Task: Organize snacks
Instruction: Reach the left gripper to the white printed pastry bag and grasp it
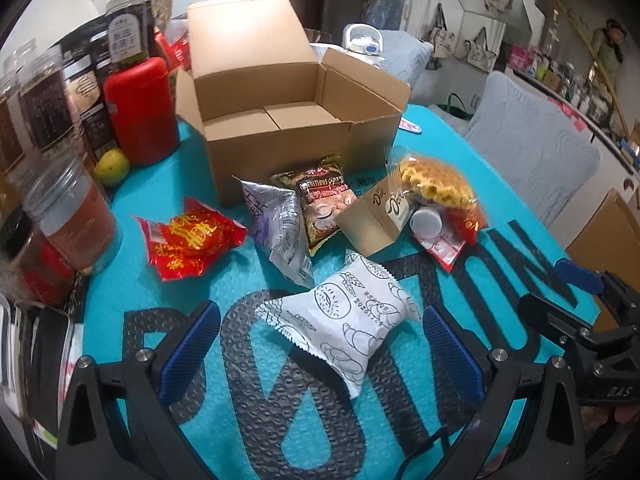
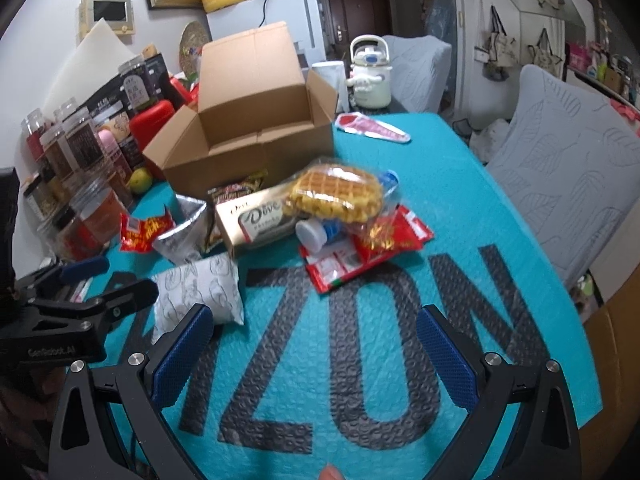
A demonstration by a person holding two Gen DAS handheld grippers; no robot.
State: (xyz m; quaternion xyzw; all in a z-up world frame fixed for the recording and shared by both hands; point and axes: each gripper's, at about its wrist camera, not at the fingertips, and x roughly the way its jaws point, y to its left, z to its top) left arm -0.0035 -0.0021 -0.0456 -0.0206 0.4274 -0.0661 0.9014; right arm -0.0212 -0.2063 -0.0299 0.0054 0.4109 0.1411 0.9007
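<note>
An open, empty cardboard box (image 1: 280, 120) (image 2: 256, 128) stands at the back of the teal mat (image 1: 120, 280) (image 2: 460, 208). In front lie loose snacks: a white printed packet (image 1: 340, 316) (image 2: 200, 292), a red packet (image 1: 188, 240), a silver pouch (image 1: 280, 224), a brown packet (image 1: 324, 200), a gold Dove box (image 1: 376, 216) (image 2: 256, 220), a bagged waffle (image 1: 436, 184) (image 2: 336, 192) and a small white bottle (image 2: 316, 234). My left gripper (image 1: 320, 352) is open, fingers on either side of the white packet. My right gripper (image 2: 316, 344) is open and empty over bare mat.
Jars and a red container (image 1: 140, 108) crowd the left edge, with a green fruit (image 1: 112, 166). A white kettle (image 2: 370, 72) stands behind the box. A red flat packet (image 2: 372, 128) lies at the back. Grey chairs (image 2: 560, 168) stand to the right.
</note>
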